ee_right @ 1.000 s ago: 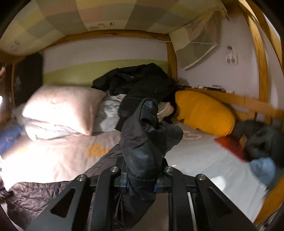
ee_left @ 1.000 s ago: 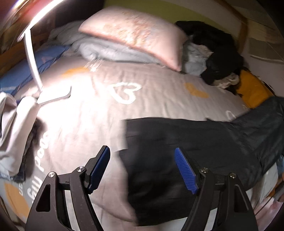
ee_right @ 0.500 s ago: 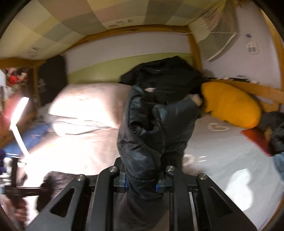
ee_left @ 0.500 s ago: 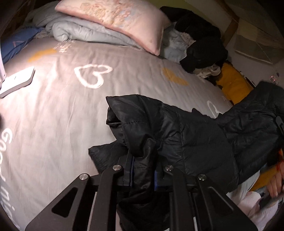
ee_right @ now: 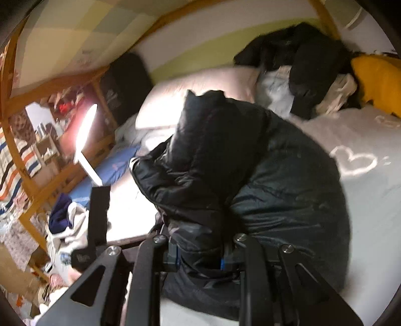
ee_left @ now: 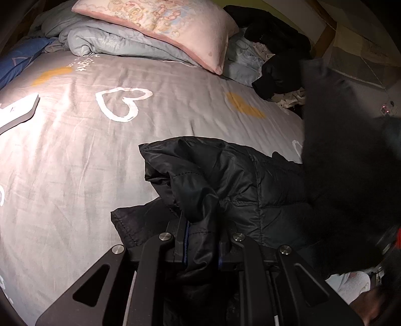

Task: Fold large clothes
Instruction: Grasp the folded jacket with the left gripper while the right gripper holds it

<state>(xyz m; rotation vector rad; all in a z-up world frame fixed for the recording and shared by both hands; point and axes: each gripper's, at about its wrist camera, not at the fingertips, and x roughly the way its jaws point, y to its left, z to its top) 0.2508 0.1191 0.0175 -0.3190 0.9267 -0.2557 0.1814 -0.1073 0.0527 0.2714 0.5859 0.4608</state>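
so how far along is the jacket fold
Early. Done: the black puffer jacket is out on the grey bedspread and gripped at both ends. In hand: the left gripper and right gripper are each shut on bunched fabric, lifting it. Left: no neat fold shows; the jacket is crumpled and needs folding flat.

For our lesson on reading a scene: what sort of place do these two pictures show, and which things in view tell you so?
Most likely a bedroom. A grey heart-printed bed sheet spreads wide, a pale pink printed pillow lies on a folded light blue quilt, and a wooden bed frame runs alongside.
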